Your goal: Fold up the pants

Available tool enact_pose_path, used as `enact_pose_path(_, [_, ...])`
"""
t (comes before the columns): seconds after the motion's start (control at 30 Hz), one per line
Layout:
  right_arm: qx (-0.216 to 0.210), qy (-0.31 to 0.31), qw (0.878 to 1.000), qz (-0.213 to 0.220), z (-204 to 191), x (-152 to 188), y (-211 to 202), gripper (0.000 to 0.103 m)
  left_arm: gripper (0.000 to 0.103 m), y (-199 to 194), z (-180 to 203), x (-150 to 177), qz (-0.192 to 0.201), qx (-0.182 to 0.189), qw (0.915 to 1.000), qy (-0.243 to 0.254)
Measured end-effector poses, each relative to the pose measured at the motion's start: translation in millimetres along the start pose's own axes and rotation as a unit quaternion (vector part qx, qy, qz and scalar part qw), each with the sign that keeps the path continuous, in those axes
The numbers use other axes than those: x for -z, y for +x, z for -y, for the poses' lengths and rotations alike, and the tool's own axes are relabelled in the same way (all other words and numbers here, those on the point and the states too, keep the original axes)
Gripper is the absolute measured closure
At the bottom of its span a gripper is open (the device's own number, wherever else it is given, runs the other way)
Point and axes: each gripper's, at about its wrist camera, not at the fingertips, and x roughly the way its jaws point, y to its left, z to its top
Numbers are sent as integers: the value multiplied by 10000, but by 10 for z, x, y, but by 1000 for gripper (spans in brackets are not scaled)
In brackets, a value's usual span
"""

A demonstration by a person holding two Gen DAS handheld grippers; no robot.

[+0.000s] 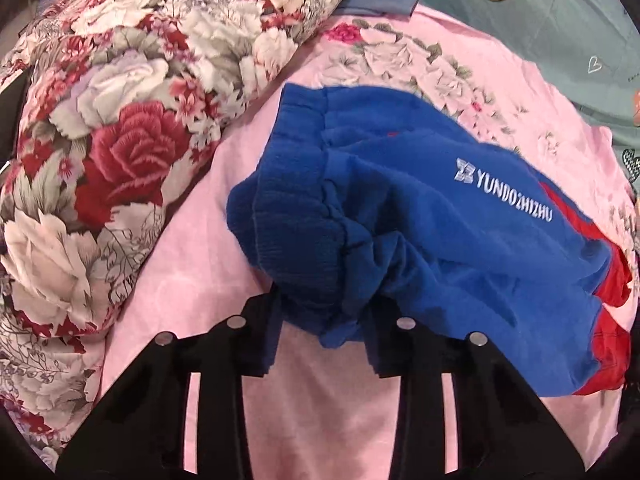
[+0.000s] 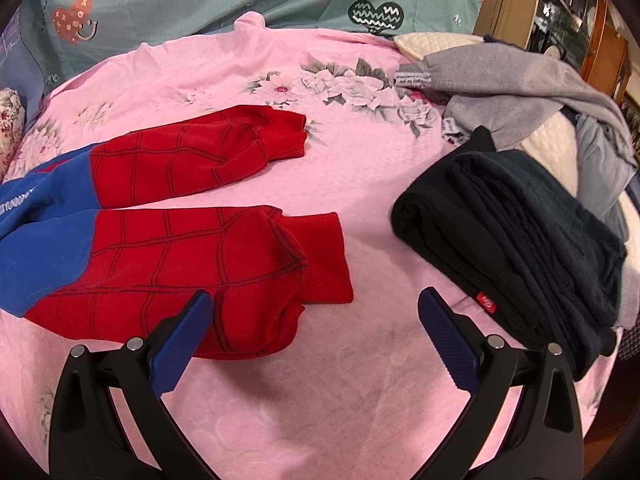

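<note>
Here, in the left wrist view, a rolled floral quilt (image 1: 120,152) is seen filling the left half of the frame, laid on a pink bedsheet (image 1: 192,248). To the right of it, at the centre, the blue waistband end of the pants (image 1: 400,216) is bunched up and lifted off the sheet; white lettering is printed on the blue fabric, and red cloth is shown at the right edge. At the lower centre, the left gripper (image 1: 324,312) is closed on that bunched blue fabric, which is pinched between its two black fingers. A teal cover printed with hearts (image 1: 540,20) is seen in the upper right corner.

In the right wrist view, the pants (image 2: 180,248) are spread across the left and centre of the frame on the pink bedsheet (image 2: 320,400), blue at the far left and red with a dark web pattern along both legs, which are laid side by side with their ribbed cuffs pointed right. The right gripper (image 2: 316,316) is held at the lower centre with its blue-padded fingers wide apart and nothing between them; its left finger is placed just over the edge of the nearer leg. Further right, a folded dark garment (image 2: 512,248) is laid on the sheet, and a crumpled grey garment (image 2: 532,92) is piled behind it at the upper right.
</note>
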Motion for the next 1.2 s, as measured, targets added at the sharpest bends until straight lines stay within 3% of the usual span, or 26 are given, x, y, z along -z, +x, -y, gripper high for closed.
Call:
enact_pose_path(0.17, [-559, 97, 9979, -322, -15, -79, 211, 4, 69, -104, 24, -55, 91, 169, 9998, -82])
enact_pose_path(0.2, [-606, 121, 9971, -439, -26, -86, 271, 13, 69, -106, 33, -61, 93, 184, 9997, -99])
enact_pose_path(0.23, [-719, 191, 9958, -534, -21, -90, 330, 38, 69, -102, 39, -68, 93, 203, 9997, -138])
enact_pose_path(0.27, [-867, 320, 9940, -590, -4, -91, 374, 52, 69, -100, 39, -73, 96, 220, 9996, -179])
enact_pose_path(0.33, [-770, 415, 9949, -501, 10, -99, 376, 80, 70, -110, 42, -90, 160, 282, 9990, -300])
enact_pose_path(0.43, [-1116, 580, 9915, -334, 103, -163, 187, 88, 70, -249, 77, -113, 382, 338, 9984, -261])
enact_pose_path(0.53, [-1018, 453, 9936, 173, 226, -257, -233, 89, 71, -649, 92, -68, 572, 462, 9973, -49])
enact_pose_path(0.63, [-920, 378, 9933, 584, 352, -319, -671, 92, 71, -1128, 43, 51, 885, 362, 9954, 96])
enact_pose_path(0.7, [-911, 355, 9925, 738, 432, -342, -836, 92, 66, -1323, 8, 122, 1003, 396, 9940, 192])
enact_pose_path(0.73, [-879, 330, 9928, 740, 464, -339, -879, 92, 57, -1371, -7, 175, 996, 325, 9941, 289])
enact_pose_path(0.8, [-584, 240, 9964, 572, 465, -299, -792, 88, 15, -1333, -60, 246, 957, -143, 9949, 278])
enact_pose_path(0.83, [-243, 155, 9991, 324, 436, -258, -637, 68, 13, -1242, -107, 279, 931, -529, 9941, 194])
enact_pose_path(0.9, [156, -94, 9997, -191, 371, -172, -348, 40, 13, -1087, -205, 320, 664, -610, 9959, -4])
enact_pose_path(0.97, [318, -266, 9989, -235, 296, -57, -252, 40, 13, -953, -318, 369, 352, -284, 9986, -273])
enact_pose_path(1.03, [369, -310, 9988, -97, 268, -11, -283, 37, 13, -850, -317, 418, 136, -223, 9992, -288])
enact_pose_path(1.2, [429, -415, 9981, 147, 194, 19, -394, 29, 13, -845, -138, 660, 160, -256, 9990, 335])
